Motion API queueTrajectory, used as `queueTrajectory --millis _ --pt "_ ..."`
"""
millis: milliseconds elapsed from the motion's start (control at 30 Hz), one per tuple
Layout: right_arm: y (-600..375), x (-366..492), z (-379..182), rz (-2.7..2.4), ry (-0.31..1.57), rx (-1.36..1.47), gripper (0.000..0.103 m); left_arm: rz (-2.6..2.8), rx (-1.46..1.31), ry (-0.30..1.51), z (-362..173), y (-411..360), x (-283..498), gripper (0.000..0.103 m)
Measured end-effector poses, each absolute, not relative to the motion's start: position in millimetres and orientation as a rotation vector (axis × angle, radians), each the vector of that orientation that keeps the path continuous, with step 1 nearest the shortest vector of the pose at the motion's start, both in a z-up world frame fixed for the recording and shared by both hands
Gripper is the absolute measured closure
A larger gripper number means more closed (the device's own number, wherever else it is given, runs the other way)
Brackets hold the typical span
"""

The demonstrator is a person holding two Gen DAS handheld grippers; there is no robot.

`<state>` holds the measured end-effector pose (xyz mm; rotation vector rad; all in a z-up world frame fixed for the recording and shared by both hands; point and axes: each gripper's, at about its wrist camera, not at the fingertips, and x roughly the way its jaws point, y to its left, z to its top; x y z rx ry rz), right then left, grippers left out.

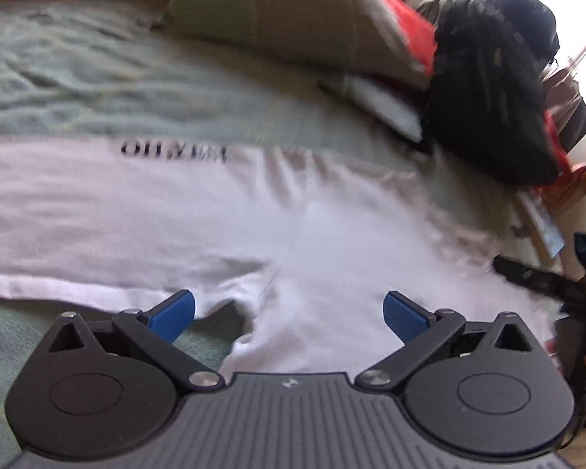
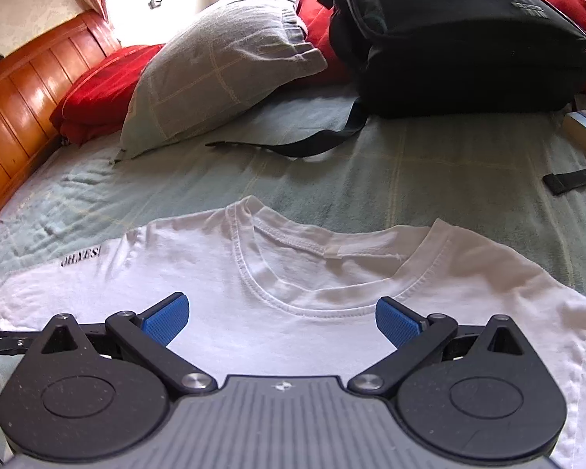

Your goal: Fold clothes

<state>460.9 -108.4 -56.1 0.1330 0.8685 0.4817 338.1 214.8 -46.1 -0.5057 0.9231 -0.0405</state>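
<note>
Both grippers sit nearest, low over the cloth: the right gripper [image 2: 281,322] has its blue pads spread wide with nothing between them, hovering just short of the neckline, and the left gripper [image 1: 289,314] is likewise wide apart and empty, over the sleeve seam near the shirt's near edge.

Largest thing beyond them is the bed [image 2: 429,172], covered in a pale green checked sheet. On it the white T-shirt [image 2: 199,269] lies flat and spread out, collar [image 2: 320,269] towards the right gripper, small black lettering [image 2: 81,261] at its far left. Farther back stand a black backpack [image 2: 461,35], a grey pillow [image 2: 222,62] and red cushions [image 2: 97,90] against the wooden headboard [image 2: 23,86].

No fold seems started; this looks like the reach before the first grasp. Next, each gripper should drop onto a shirt edge, pinch a single bunch of fabric, then lift and carry it across evenly so the cloth does not drag or twist.
</note>
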Motion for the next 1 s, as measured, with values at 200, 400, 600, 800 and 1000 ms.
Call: queueTrajectory --millis 200,400,600,800,1000 --pt "-105 460 -57 0.489 0.877 0.119 0.000 -0.128 -0.487 0.908 -46 185 337 0.001" --pt "-109 461 -56 0.484 0.874 0.137 0.000 -0.060 -0.504 0.958 -70 192 321 0.001" --pt "-111 462 -56 0.485 0.875 0.156 0.000 -0.043 -0.460 0.916 -52 188 287 0.001" --pt "-105 456 -51 0.554 0.891 0.158 0.000 -0.023 -0.474 0.939 -64 186 262 0.001" --pt "-77 429 -35 0.768 0.896 0.086 0.000 0.079 -0.384 0.813 -25 213 230 0.001"
